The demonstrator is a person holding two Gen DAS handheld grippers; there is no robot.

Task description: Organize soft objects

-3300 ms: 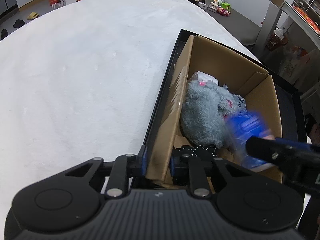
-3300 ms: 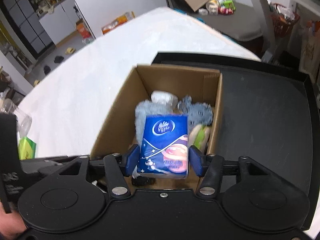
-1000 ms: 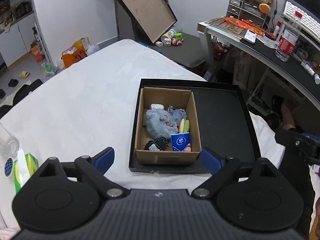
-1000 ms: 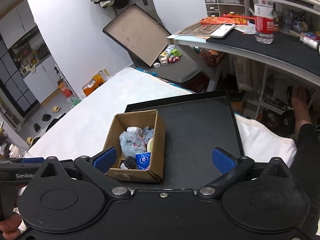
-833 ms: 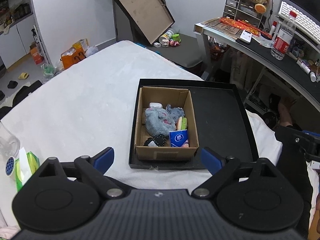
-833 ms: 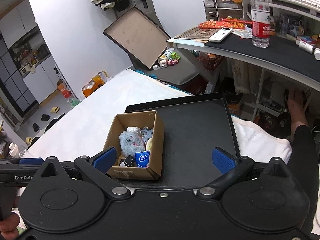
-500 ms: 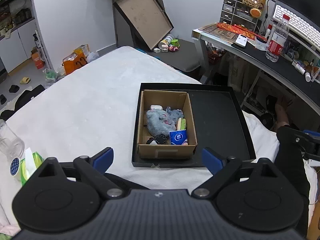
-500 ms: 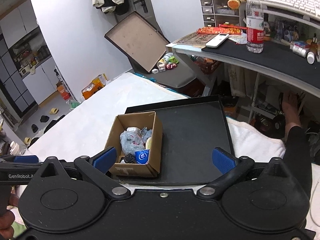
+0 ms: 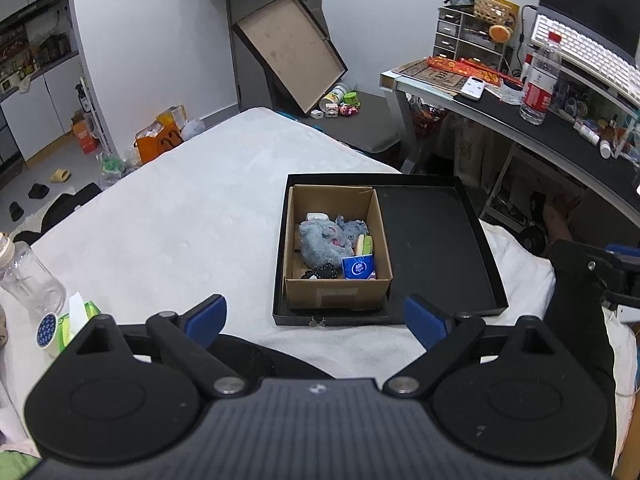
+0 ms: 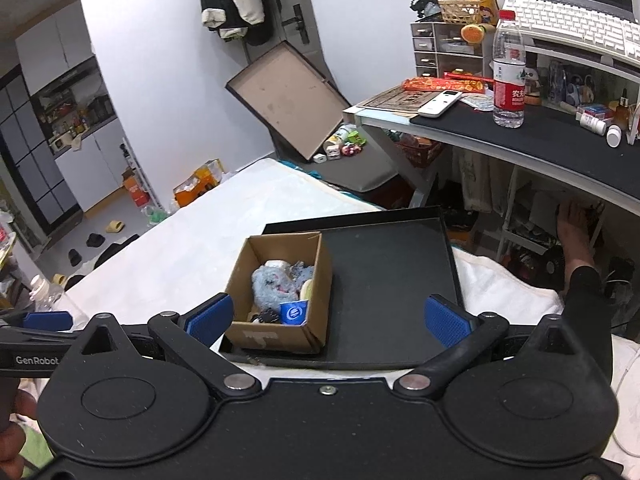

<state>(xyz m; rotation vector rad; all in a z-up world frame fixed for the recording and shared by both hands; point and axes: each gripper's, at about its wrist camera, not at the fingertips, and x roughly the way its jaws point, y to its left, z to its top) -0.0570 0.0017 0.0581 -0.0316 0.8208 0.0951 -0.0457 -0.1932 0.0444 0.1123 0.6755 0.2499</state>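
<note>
A brown cardboard box point(image 9: 336, 292) point(image 10: 276, 334) stands in the left half of a shallow black tray point(image 9: 440, 240) point(image 10: 384, 276) on a white bed. Inside it lie a grey plush toy point(image 9: 322, 242) point(image 10: 272, 284), a blue tissue pack point(image 9: 359, 267) point(image 10: 294, 313), a small black item point(image 9: 326, 272) and a yellow-green soft piece point(image 9: 365, 244). My left gripper point(image 9: 316, 318) is open and empty, held well back and above the box. My right gripper point(image 10: 326, 320) is also open and empty, high above the tray's near edge.
A clear bottle point(image 9: 28, 276) and a green tissue pack point(image 9: 76, 316) sit at the bed's left edge. A desk point(image 10: 520, 140) with a water bottle point(image 10: 508, 80) and keyboard stands to the right. A person's foot point(image 10: 572, 228) rests under it. An open box lid point(image 9: 288, 50) leans on the far wall.
Both grippers have pulled back and risen, so the box looks smaller. The right gripper let go of the blue tissue pack, which now lies in the box. The left gripper released the box wall.
</note>
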